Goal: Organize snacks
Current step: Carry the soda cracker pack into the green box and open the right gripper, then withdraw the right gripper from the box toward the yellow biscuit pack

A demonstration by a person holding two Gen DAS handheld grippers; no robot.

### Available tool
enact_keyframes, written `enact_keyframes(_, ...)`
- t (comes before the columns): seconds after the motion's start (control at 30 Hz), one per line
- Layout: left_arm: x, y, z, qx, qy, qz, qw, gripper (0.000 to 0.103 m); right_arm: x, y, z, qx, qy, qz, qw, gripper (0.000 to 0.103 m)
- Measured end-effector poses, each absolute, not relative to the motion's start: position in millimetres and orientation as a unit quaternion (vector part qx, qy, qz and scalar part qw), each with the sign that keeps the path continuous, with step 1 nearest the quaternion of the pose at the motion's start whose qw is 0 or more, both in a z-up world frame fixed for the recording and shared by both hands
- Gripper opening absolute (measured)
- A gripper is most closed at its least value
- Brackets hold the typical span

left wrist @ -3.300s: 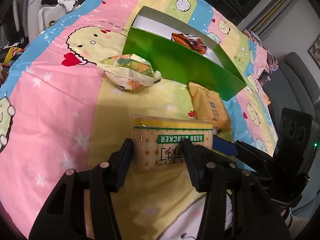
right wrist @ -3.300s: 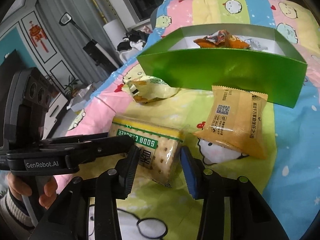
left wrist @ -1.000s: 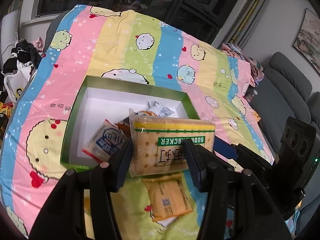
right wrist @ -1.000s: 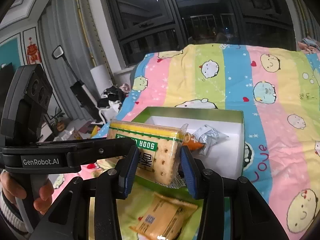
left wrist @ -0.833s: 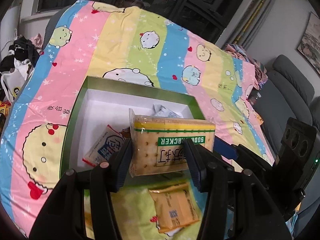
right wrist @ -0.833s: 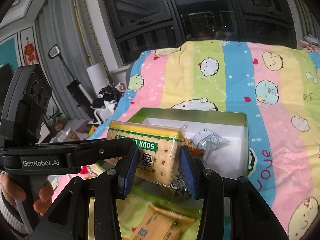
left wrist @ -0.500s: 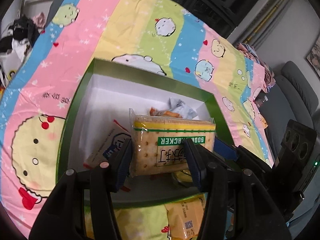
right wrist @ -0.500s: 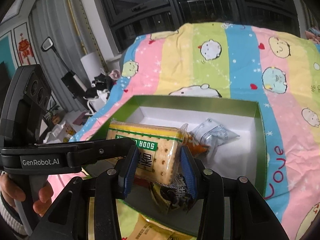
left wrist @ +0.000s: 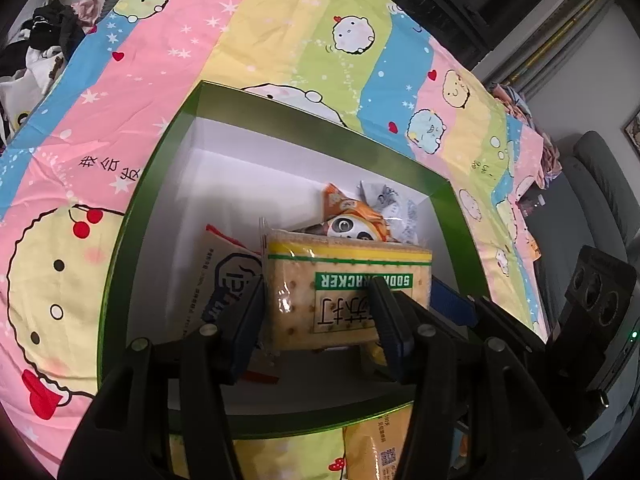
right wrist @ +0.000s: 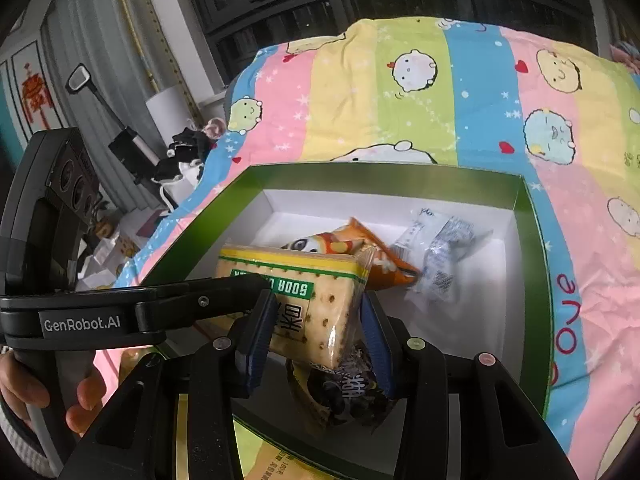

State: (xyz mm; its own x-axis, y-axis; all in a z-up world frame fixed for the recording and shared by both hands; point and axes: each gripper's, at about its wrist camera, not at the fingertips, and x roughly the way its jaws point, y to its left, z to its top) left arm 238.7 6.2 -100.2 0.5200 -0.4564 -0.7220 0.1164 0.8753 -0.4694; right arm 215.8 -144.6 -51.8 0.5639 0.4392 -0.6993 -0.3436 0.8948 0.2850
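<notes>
A yellow and green soda cracker pack [left wrist: 340,296] [right wrist: 304,300] hangs over the inside of the green box [left wrist: 120,264] [right wrist: 532,288]. My left gripper [left wrist: 316,320] is shut on one end of the pack and my right gripper [right wrist: 316,332] is shut on the other end. Under and behind the pack, the box holds an orange panda snack bag [left wrist: 352,220] [right wrist: 352,248], a clear silver packet [right wrist: 440,252], a white and blue packet [left wrist: 224,280] and a dark wrapper [right wrist: 344,392].
The box sits on a bed with a striped cartoon sheet [left wrist: 280,20] [right wrist: 400,80]. An orange-yellow packet [left wrist: 380,448] [right wrist: 280,464] lies on the sheet just in front of the box. A hand [right wrist: 48,392] grips the left tool's handle. Clutter lies beside the bed at the left.
Both grippers have carried the cracker pack forward and down, from above the box's near wall to low inside it. The grip on the pack looks the same.
</notes>
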Motion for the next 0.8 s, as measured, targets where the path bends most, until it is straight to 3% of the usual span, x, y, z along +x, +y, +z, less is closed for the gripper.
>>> enact_keyframes(0.2,237.7,6.0,-98.4,-0.181,0.467,-0.154,0.852,0.059,213.7,-144.6,-50.4,0.06,0.414,0.217,0.882,0.045)
enact_keyframes(0.37,229.0,15.3,-84.1,-0.197,0.448,-0.158,0.858,0.074,206.2,-148.0,-41.1,0.066,0.408,0.219,0.884,0.045)
enact_keyframes(0.8,164.2,58.9,-46.1,-0.217,0.4,-0.14,0.879,0.089,160.9,-171.5,-21.6,0.101,0.396,0.212,0.888,0.061)
